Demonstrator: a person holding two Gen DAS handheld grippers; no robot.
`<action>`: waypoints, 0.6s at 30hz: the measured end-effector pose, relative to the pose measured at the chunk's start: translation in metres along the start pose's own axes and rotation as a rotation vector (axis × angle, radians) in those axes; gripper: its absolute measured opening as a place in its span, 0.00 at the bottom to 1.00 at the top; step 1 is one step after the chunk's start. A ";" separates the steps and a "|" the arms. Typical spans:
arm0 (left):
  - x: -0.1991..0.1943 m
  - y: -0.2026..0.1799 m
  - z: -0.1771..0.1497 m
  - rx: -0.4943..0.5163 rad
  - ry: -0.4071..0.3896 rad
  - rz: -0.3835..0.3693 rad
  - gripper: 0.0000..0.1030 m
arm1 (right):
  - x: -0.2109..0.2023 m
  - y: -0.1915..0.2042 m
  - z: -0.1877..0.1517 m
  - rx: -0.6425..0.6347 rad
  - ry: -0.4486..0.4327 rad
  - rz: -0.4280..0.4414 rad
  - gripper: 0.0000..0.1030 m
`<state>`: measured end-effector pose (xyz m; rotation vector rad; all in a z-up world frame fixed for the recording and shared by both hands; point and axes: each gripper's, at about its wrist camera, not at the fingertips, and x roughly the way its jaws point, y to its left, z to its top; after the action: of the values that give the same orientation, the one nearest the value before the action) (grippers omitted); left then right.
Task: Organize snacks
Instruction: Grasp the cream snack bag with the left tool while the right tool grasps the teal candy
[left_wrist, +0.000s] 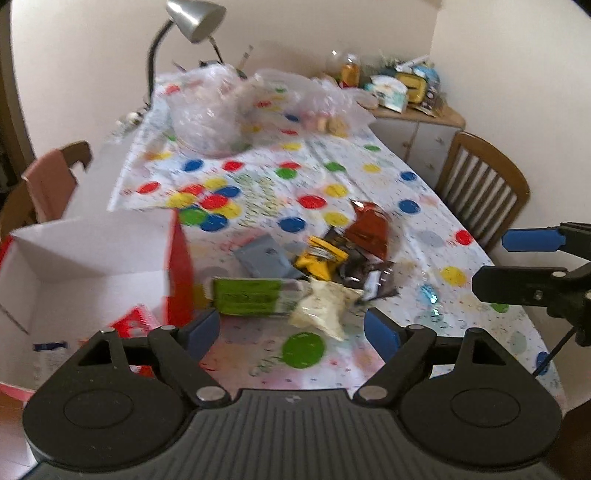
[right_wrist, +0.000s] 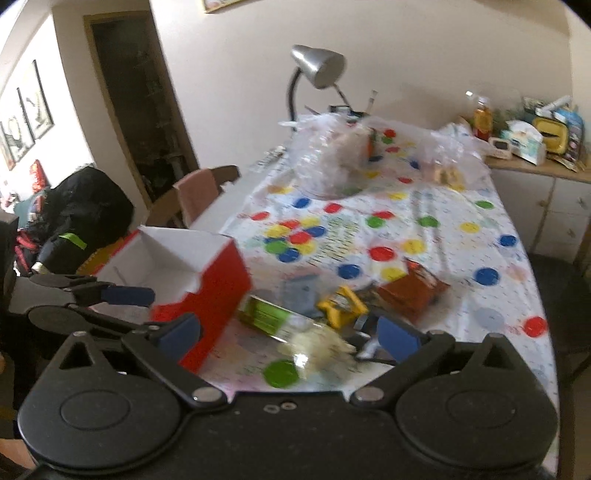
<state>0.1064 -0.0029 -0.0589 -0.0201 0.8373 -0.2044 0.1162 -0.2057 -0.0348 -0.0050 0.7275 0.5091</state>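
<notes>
Both tongs (left_wrist: 291, 332) (right_wrist: 290, 334) hover spread above snacks (left_wrist: 321, 269).

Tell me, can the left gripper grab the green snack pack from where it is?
Probably yes. The left gripper is open and empty, and the green snack pack lies just ahead of its fingers. Nothing sits on it, though the red box stands close beside it.

No legible text anywhere, print on the snack packets (left_wrist: 317, 266) blurred (tablecloth (left_wrist: 369, 177) lettering likewise)
</notes>
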 end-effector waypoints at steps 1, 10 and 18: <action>0.006 -0.004 0.000 0.009 0.010 -0.010 0.83 | 0.001 -0.008 -0.002 0.003 0.010 -0.002 1.00; 0.062 -0.032 0.005 0.096 0.097 -0.068 0.83 | 0.032 -0.076 -0.027 -0.004 0.110 -0.083 0.98; 0.111 -0.038 0.011 0.150 0.149 -0.046 0.83 | 0.077 -0.118 -0.046 0.040 0.221 -0.121 0.83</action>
<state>0.1800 -0.0620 -0.1290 0.1182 0.9682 -0.3141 0.1880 -0.2830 -0.1389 -0.0683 0.9474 0.3810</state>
